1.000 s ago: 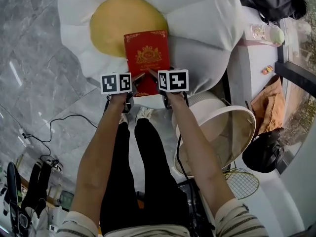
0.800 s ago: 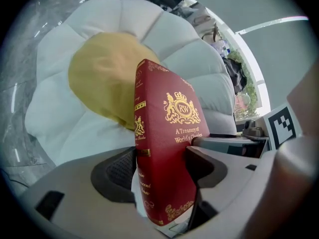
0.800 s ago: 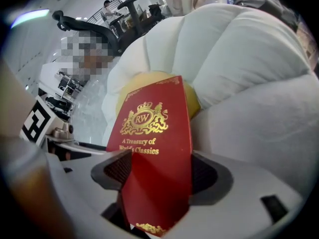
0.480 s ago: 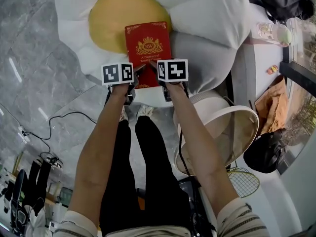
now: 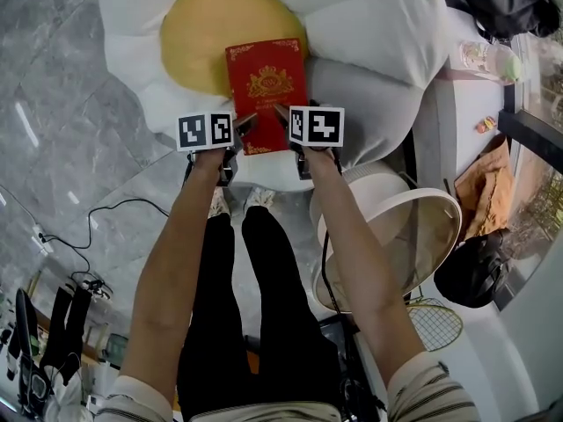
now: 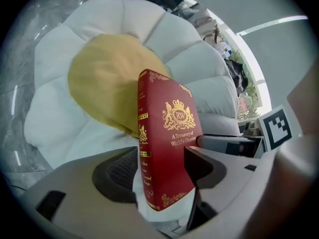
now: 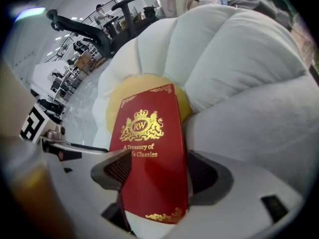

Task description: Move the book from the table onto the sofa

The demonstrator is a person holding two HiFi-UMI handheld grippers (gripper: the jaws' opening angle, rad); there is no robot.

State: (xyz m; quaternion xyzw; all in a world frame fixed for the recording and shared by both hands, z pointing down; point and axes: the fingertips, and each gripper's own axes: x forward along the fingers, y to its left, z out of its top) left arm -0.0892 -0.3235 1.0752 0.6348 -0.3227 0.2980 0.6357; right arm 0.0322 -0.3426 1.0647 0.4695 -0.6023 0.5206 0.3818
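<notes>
Book: red hardcover book [image 5: 266,90] with a gold crest, front cover facing up, over the seat of the white flower-shaped sofa [image 5: 378,25]. Its far end overlaps the yellow round centre cushion [image 5: 207,38], and its near end is close to the sofa's front edge.
Contact with seat: I cannot tell whether the book rests fully on the cushion.
Edges: puffy white petals rise behind and to the right of the book. The sofa's front edge lies just beneath both grippers.
Open room: bare grey marble floor [image 5: 62,86] lies left of the sofa, with a black cable [image 5: 114,211] nearer the person. On the right, a round cream surface [image 5: 422,236] stands just beside the sofa and the right forearm.
Left gripper [image 5: 245,123]: jaws set wide, gripping the book's near left corner by the spine. They have just been closing a little, with the book between them.
Right gripper [image 5: 282,114]: jaws set wide, clamped on the book's near right corner.
</notes>
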